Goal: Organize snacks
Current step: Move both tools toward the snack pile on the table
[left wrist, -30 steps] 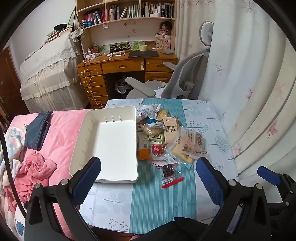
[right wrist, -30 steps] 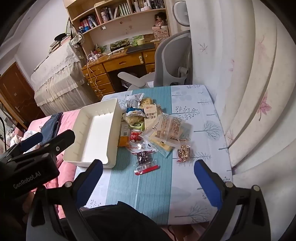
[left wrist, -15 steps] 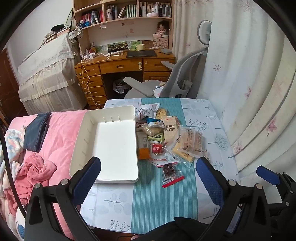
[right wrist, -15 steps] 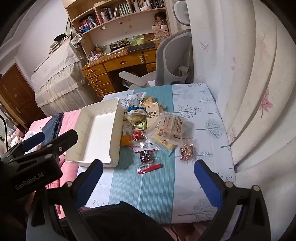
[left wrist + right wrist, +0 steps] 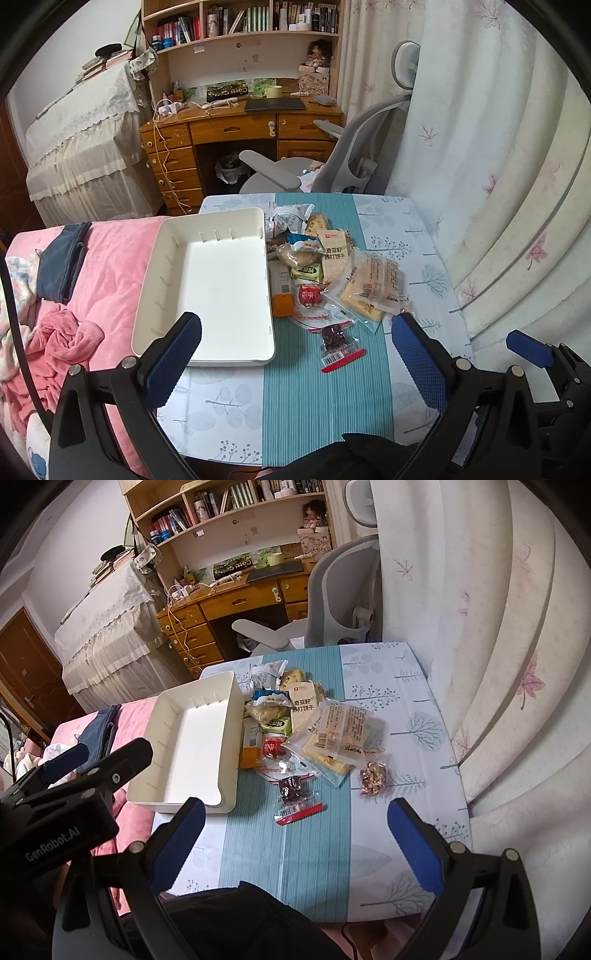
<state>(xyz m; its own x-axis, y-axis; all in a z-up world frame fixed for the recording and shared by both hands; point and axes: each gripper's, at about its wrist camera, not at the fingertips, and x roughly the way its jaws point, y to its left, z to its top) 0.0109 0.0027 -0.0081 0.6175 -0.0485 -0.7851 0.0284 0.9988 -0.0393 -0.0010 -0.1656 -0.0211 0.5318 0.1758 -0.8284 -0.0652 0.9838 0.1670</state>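
Both grippers hang above the near edge of the counter (image 5: 417, 236), their jaws wide apart and holding nothing. The left gripper (image 5: 295, 354) looks down over the near end of the tray (image 5: 147, 280); the right gripper (image 5: 295, 834) is over the teal runner (image 5: 295, 845), and the left gripper's body shows at the left of its view.

The tray is white, rectangular and holds nothing; it lies on the counter's left side with its long edge along the runner and its left edge by the pink bed (image 5: 110, 266).

The snacks (image 5: 325, 273) lie in a loose heap just right of the tray, mostly on the runner. At the far end sit a crumpled white wrapper (image 5: 288, 218) and a yellowish pack (image 5: 317, 223). Nearer come a blue-topped pack (image 5: 301, 240), a white cracker pack (image 5: 334, 254) with red and black print, and a green pack (image 5: 308, 272). An orange box (image 5: 281, 291) lies touching the tray's right wall, with a small red sweet (image 5: 308, 295) beside it. A clear bag of pale cake (image 5: 373, 284) overlaps the heap's right side. Closest to the grippers is a dark dried-fruit pack (image 5: 334, 338) with a red strip (image 5: 343, 360) at its near end, apart from the heap. In the right view a small nut pack (image 5: 373, 775) lies alone on the white cloth, just right of the runner.

Beyond the counter stand a grey chair (image 5: 343, 162) and a wooden desk (image 5: 236, 125); a curtain (image 5: 498, 147) hangs to the right.
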